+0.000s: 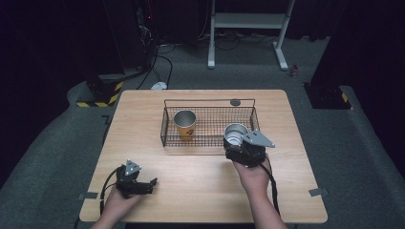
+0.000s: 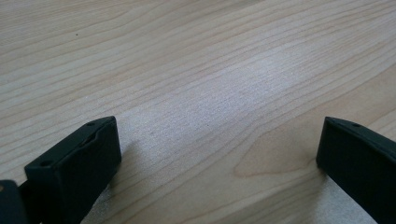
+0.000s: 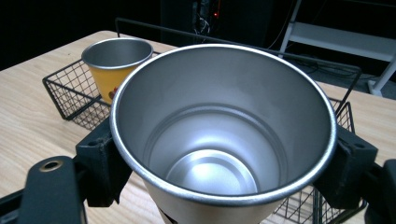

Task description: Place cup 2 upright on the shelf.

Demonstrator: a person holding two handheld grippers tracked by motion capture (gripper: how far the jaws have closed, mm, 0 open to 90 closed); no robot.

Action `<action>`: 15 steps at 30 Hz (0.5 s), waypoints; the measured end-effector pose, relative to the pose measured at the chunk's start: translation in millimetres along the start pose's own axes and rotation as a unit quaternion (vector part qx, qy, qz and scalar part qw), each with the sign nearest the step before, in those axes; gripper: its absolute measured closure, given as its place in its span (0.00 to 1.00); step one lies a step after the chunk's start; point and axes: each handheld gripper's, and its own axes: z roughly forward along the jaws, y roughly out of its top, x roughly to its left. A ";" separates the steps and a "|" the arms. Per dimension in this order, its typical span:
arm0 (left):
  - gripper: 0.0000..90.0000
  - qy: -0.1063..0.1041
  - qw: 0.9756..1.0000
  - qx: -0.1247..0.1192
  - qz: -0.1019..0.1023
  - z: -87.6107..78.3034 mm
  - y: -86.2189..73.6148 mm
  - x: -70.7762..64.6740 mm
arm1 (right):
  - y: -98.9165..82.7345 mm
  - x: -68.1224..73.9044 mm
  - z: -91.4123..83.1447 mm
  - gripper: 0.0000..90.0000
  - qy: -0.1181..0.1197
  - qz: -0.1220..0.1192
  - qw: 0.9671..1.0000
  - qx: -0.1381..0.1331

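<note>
Your table sits evenly lit from above, while the far room falls into near black. In the right gripper view the steel cup shows soft glare inside. In the left gripper view the near jaws blur and cast faint shadows.

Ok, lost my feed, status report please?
Right gripper shut on steel cup, at wire basket edge. Left gripper open on table. Yellow cup in basket, apart.
</note>
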 end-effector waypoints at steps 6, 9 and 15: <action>0.00 -0.001 1.000 0.000 -0.001 -0.1 -0.1 -0.3 | 8.1 -2.4 5.1 0.21 -0.004 0.003 1.000 -0.002; 0.00 -0.002 1.000 0.001 0.000 -0.2 -0.1 -0.3 | 11.8 -4.1 7.7 0.21 -0.007 0.002 1.000 -0.002; 0.00 -0.003 1.000 0.002 0.003 0.1 0.4 -0.5 | 18.4 -8.5 13.9 0.21 -0.013 0.004 1.000 0.000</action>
